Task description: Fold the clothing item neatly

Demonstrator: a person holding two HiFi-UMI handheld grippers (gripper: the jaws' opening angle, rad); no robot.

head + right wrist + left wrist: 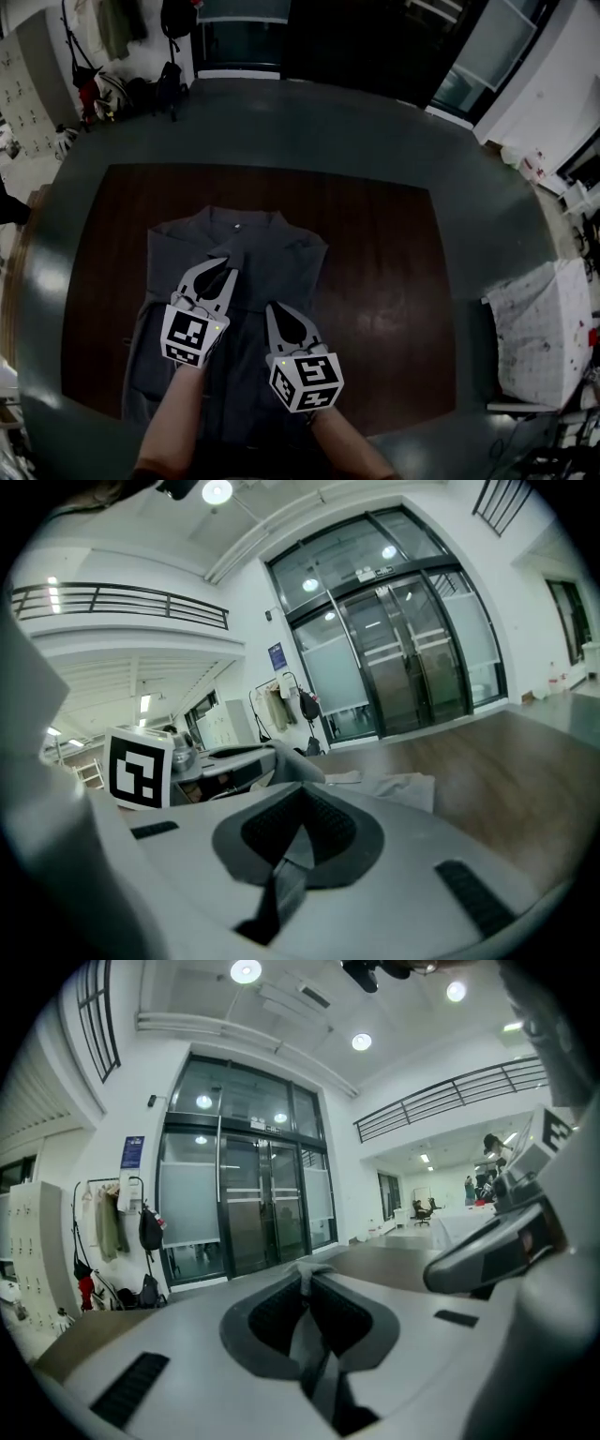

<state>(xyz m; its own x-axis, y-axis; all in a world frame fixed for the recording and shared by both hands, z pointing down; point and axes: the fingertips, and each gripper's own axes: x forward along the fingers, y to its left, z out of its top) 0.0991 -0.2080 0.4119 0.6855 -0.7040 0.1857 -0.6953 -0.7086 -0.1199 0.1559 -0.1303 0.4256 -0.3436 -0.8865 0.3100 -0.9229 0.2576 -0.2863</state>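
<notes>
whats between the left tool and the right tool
Only the grey garment, as the head view shows. The left tool and the right tool are each shut on a fold of it.

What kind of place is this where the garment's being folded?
Probably an open lobby or hall of an office or lab building: tall glass doors, a railed mezzanine above, and a coat rack with jackets and bags beside the doors. The grey garment lies on a dark wooden table.

Pale grey plastic left gripper (221,269) and matching right gripper (274,311); dark ribbed pads (272,1314) inside tapering jaws. White cube (193,337) with black square markers behind each.
</notes>
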